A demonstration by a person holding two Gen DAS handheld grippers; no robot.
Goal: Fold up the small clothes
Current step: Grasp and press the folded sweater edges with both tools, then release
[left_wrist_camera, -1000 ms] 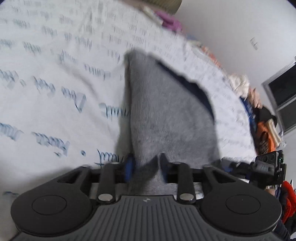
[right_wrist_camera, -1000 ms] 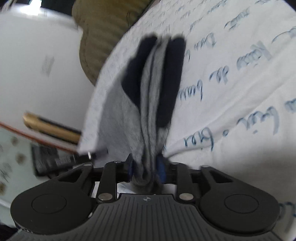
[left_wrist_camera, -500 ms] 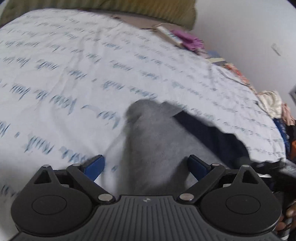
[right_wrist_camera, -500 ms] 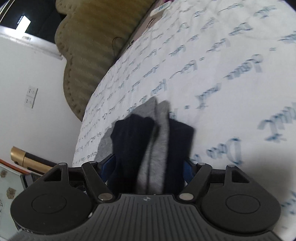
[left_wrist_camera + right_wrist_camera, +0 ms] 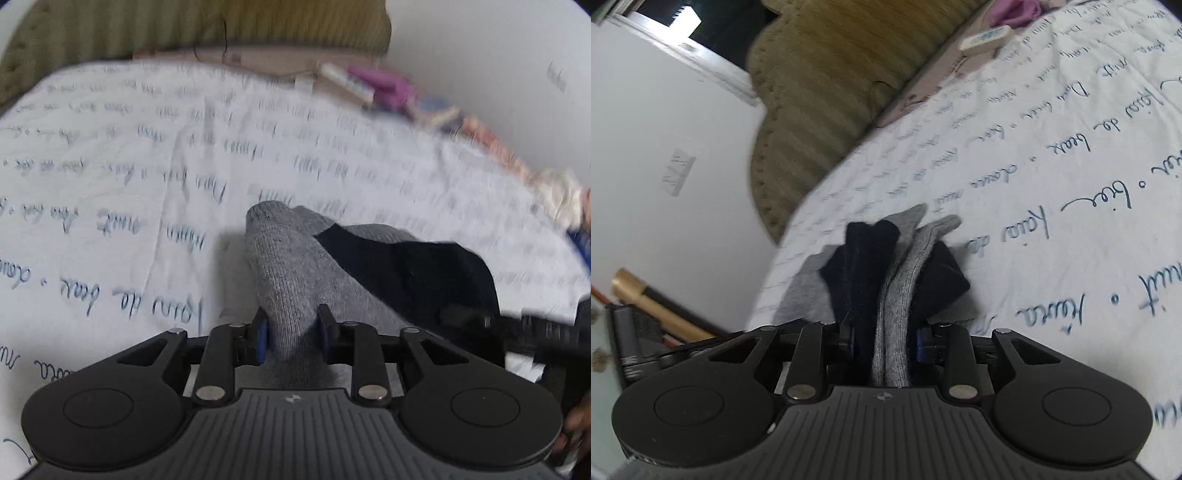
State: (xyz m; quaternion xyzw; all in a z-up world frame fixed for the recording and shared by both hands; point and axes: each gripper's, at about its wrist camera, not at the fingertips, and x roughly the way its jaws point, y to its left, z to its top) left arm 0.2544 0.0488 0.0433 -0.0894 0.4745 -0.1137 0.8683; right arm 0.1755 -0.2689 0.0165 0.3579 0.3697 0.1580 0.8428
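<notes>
Grey socks (image 5: 295,280) (navy patches) between closing grippers

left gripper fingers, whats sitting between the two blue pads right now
In the left wrist view, a bunched fold of the grey sock fills the gap of the left gripper, whose jaws are closing on it; nothing else sits there.

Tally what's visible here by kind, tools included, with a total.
Grey-and-navy sock bundle: 1
Tools: 2 (left tool, right tool, both closing with the bundle between the jaws)
Printed bedsheet: 1
Headboard: 1
Purple cloth: 1
Total: 6
</notes>
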